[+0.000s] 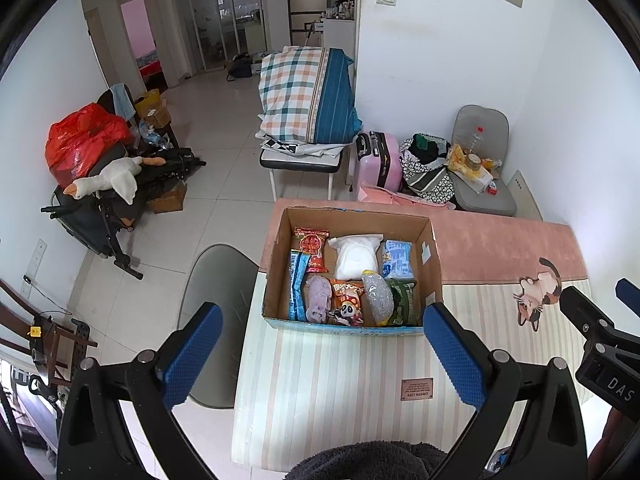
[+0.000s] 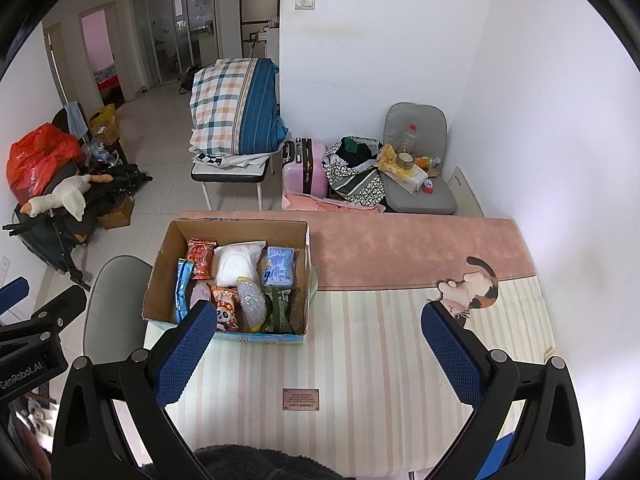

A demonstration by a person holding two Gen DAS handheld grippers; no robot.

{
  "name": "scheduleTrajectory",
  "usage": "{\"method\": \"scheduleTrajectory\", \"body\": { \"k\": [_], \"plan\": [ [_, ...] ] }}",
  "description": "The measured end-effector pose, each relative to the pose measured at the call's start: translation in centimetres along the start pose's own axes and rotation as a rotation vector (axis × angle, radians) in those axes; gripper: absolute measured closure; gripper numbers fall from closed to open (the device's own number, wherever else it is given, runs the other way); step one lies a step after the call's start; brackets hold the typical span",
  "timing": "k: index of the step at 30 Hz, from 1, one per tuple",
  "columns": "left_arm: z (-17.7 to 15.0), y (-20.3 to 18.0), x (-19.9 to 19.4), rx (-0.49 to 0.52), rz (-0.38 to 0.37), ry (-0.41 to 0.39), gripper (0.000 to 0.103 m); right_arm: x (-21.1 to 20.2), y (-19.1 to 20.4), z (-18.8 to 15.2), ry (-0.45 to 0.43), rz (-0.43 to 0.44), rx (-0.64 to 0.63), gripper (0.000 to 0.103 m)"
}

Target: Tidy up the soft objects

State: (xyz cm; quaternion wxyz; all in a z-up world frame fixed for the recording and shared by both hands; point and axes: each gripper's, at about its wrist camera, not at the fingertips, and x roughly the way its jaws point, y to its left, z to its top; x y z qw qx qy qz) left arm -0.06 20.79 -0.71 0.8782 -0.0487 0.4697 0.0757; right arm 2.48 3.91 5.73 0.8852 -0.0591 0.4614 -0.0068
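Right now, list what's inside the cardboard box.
Inside the cardboard box: red snack packet, white bag, light blue pack, purple plush, panda snack bag, bubble-wrapped item, green packet. Anything beneath them is covered.

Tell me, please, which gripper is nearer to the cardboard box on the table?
Left. The left gripper hangs right in front of the cardboard box, which sits centred between its open fingers. The right gripper is off to the box's right, over the striped mat.

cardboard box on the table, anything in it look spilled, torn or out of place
Nothing stands out. The cardboard box sits upright on the striped mat, and the snack packets and white bag lie packed inside, none spilled out. Both grippers hover open, holding nothing.
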Motion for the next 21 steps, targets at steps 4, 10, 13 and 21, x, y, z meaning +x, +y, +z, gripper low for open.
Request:
{"method": "scheduleTrajectory", "body": {
  "k": [4, 10, 13, 21],
  "plan": [
    [0.19, -0.07, 0.29, 0.001, -0.002, 0.006, 0.0, -0.01, 0.0, -0.12, -0.003, -0.001, -0.001, 0.0],
    [0.0, -0.08, 0.29, -0.002, -0.003, 0.007, 0.0, 0.02, 0.06, -0.35, -0.003, 0.001, -0.011, 0.0],
    [0.1, -0.1, 0.38, 0.0, -0.002, 0.008, 0.0, 0.0, 0.11, -0.32, -0.006, 0.0, -0.012, 0.0],
    [0.05, -0.15, 0.46, 0.0, 0.001, 0.014, 0.0, -0.06, 0.16, -0.13, -0.001, 0.003, -0.018, 0.0]
  ]
}}
